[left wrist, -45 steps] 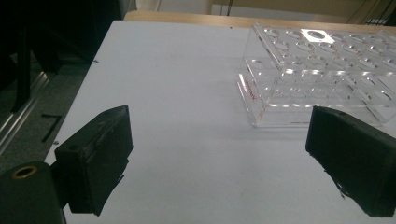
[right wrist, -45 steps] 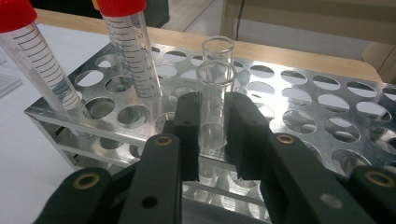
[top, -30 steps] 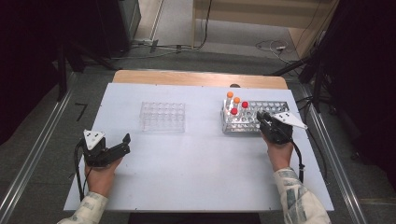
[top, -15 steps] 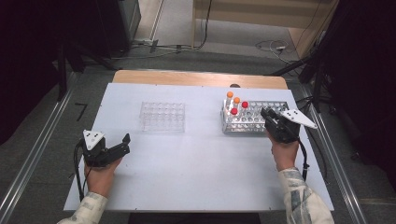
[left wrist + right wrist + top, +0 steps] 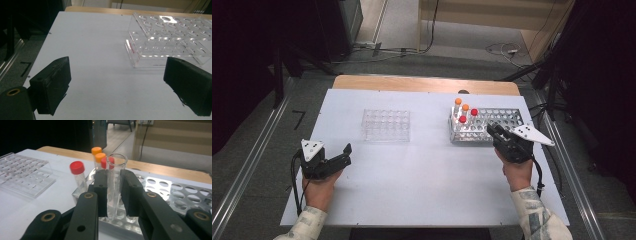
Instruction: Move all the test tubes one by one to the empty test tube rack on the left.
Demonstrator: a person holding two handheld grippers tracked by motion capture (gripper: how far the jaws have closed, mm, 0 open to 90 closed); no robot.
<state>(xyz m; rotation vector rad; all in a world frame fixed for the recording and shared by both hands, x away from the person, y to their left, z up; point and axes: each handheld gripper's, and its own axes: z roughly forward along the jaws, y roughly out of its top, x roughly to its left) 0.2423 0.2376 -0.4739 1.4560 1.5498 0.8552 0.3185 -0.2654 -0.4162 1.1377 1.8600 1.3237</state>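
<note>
My right gripper (image 5: 115, 195) is shut on a clear, uncapped tube (image 5: 115, 177), which stands upright between the jaws with its lower end at the top of the silver tube rack (image 5: 172, 192). From above, this gripper (image 5: 493, 131) is at the rack's (image 5: 507, 119) near edge. Behind the held tube stand two orange-capped tubes (image 5: 98, 155) and a red-capped one (image 5: 78, 173). My left gripper (image 5: 343, 152) rests open near the table's left front. Its jaws (image 5: 117, 75) stand wide apart with nothing between them, facing the clear plastic rack (image 5: 170, 37).
The clear rack (image 5: 386, 125) sits left of centre on the white table top (image 5: 427, 175). A wooden strip (image 5: 422, 84) runs along the far edge. Metal rails and dark floor flank both sides of the table.
The right gripper has risen a little at the silver rack's near edge with the clear tube still in it. The left gripper has stayed where it was.
</note>
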